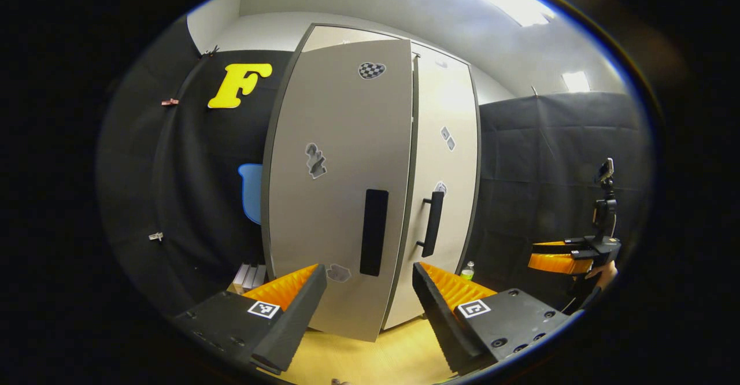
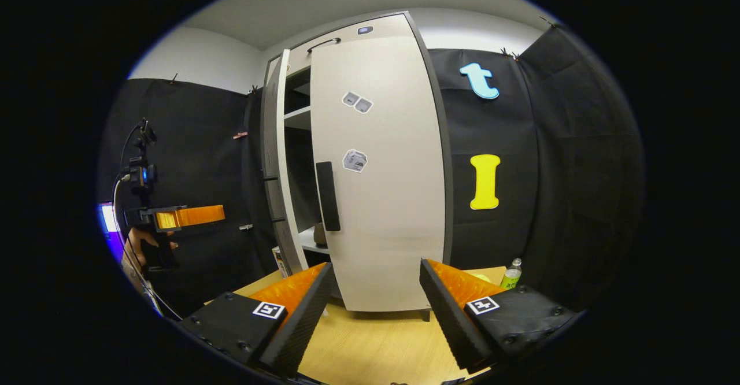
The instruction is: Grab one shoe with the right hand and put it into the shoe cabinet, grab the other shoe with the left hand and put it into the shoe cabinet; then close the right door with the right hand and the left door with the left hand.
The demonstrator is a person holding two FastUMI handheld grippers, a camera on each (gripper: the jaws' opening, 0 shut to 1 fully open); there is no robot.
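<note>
Wooden table (image 2: 370, 344): one shoe cabinet (image 2: 370, 159), two doors; left door (image 1: 338, 188) ajar, right door (image 2: 381, 171) nearly closed. Left gripper (image 1: 370, 310) and right gripper (image 2: 373, 310): fingers apart, empty. One bottle (image 2: 511, 275) beside cabinet.

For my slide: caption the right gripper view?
Open right tool faces the cabinet's right door, left door ajar.

The right door (image 2: 381, 165) hides most of the shoe cabinet's (image 2: 300, 119) interior.
</note>
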